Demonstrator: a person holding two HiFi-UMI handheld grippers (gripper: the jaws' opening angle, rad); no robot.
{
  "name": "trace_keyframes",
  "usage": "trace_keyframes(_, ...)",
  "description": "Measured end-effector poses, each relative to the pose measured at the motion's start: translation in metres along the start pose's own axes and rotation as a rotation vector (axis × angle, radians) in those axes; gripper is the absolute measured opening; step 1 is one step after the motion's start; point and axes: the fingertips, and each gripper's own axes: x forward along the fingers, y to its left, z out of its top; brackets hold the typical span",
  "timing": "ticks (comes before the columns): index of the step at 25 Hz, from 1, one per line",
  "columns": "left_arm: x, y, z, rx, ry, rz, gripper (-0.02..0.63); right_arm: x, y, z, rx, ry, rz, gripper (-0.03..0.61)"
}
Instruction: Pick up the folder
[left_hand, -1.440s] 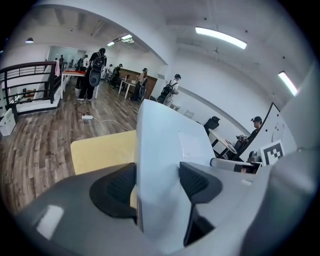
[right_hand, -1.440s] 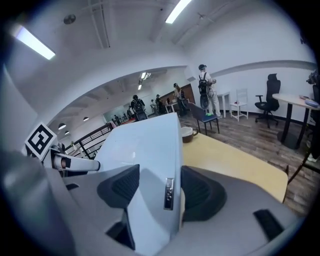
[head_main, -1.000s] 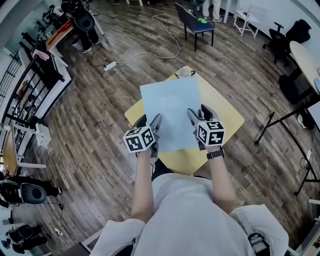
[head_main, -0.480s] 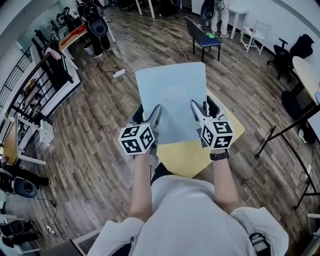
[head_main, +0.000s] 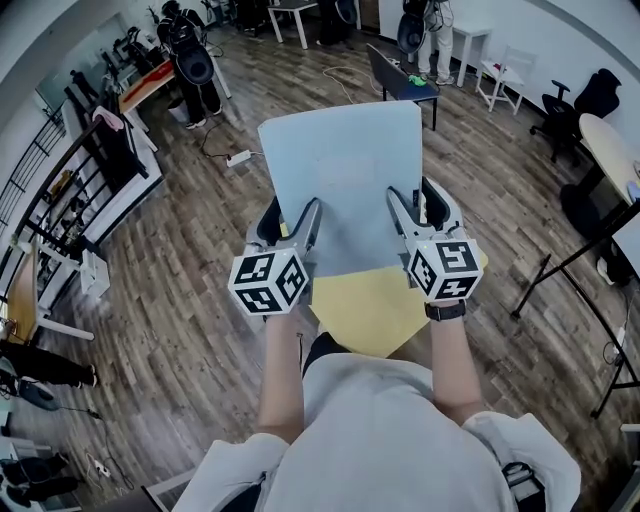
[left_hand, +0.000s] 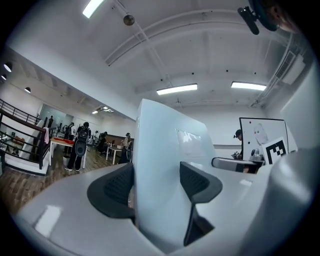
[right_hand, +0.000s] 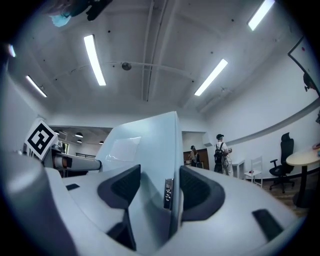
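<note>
A light blue folder (head_main: 340, 170) hangs in the air above the small yellow table (head_main: 370, 305), held by its near edge. My left gripper (head_main: 290, 215) is shut on the folder's left near corner, and my right gripper (head_main: 415, 205) is shut on its right near corner. In the left gripper view the folder (left_hand: 165, 160) stands edge-on between the dark pads (left_hand: 112, 190) of the left gripper (left_hand: 157, 182). In the right gripper view the folder (right_hand: 145, 145), with a small clasp on its edge, sits between the jaws of the right gripper (right_hand: 160, 187).
A black bench (head_main: 400, 75) stands beyond the table, and a white power strip (head_main: 238, 157) with a cable lies on the wood floor. Racks and a desk (head_main: 100, 170) line the left side. Black office chairs (head_main: 575, 95) and a black-legged table (head_main: 560, 250) are at the right. People stand at the back (head_main: 430, 30).
Both grippers have risen together with the folder, lifting it off the yellow table. The folder now looms larger and higher in the head view.
</note>
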Motion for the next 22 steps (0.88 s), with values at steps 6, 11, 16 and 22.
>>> trace_keyframes(6, 0.003, -0.005, -0.004, 0.004, 0.007, 0.001, 0.288, -0.001, -0.005, -0.003, 0.001, 0.015, -0.013, 0.258)
trace_keyframes(11, -0.001, 0.003, -0.01, 0.0, 0.014, 0.011, 0.288, 0.001, 0.002, -0.009, -0.003, 0.024, 0.003, 0.258)
trace_keyframes(16, 0.003, 0.0, -0.014, -0.013, 0.023, 0.009, 0.288, -0.001, -0.004, -0.011, -0.009, 0.036, -0.001, 0.256)
trace_keyframes(22, 0.009, 0.008, -0.033, -0.047, 0.059, 0.01, 0.288, 0.006, -0.004, -0.028, -0.012, 0.066, 0.002, 0.256)
